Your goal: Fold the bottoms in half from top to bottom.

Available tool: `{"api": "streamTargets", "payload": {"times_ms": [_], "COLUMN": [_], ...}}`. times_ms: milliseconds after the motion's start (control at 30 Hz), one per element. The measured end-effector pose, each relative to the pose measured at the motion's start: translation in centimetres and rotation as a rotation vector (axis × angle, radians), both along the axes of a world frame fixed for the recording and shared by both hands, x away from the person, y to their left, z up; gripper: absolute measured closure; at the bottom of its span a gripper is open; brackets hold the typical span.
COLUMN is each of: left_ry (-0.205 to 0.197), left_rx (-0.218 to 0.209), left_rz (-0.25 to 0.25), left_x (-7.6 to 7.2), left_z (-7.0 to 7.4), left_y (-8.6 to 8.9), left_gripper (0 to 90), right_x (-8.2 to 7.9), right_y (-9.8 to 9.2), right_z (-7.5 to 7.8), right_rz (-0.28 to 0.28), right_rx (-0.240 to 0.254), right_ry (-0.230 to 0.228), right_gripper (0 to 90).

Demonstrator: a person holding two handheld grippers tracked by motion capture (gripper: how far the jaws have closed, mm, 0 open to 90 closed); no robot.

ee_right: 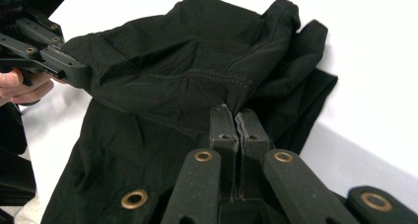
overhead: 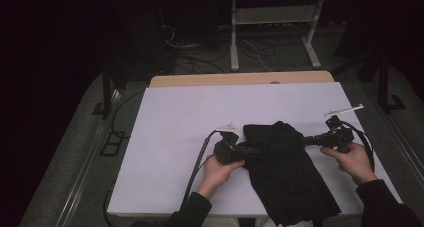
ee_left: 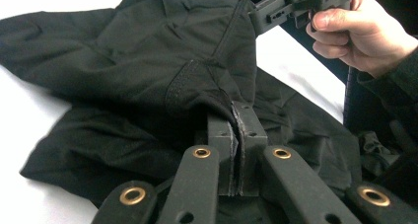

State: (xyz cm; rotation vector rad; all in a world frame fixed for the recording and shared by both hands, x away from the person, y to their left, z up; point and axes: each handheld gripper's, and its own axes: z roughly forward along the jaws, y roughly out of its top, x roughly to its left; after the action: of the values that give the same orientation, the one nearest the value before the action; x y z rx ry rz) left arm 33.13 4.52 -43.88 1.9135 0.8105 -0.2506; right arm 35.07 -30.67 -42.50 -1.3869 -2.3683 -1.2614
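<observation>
Black cloth (overhead: 287, 167) lies on white bench (overhead: 175, 137), stretched btwn both grippers, near end hanging over bench edge. Left gripper (ee_left: 238, 116) clenched on a seamed fold right at its tips; cloth spreads ahead of it. Right gripper (ee_right: 235, 118) clenched on another fold, w/ left gripper farther off, pinching the opposite end.

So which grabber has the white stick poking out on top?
The right gripper, at the cloth's right side. A white strip sticks out above it; the left gripper carries a small grey plate instead.
</observation>
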Motion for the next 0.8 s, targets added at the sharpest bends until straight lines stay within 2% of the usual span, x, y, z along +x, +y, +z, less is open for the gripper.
{"api": "streamTargets", "payload": {"times_ms": [433, 800], "left_ry": [0.027, 0.023], "left_rx": [0.007, 0.046], "left_rz": [-0.034, -0.073], "left_x": [-0.8, -1.5], "left_z": [-1.6, -1.8], "left_y": [-0.3, -0.6], "left_gripper": [85.9, 85.8], "right_x": [-0.9, -1.4], "right_y": [-0.6, -1.0], "right_z": [-1.0, -1.5], "right_rz": [0.039, 0.055], "right_rx": [-0.054, -0.076], "right_ry": [0.035, 0.057], "right_gripper": [85.8, 85.4]}}
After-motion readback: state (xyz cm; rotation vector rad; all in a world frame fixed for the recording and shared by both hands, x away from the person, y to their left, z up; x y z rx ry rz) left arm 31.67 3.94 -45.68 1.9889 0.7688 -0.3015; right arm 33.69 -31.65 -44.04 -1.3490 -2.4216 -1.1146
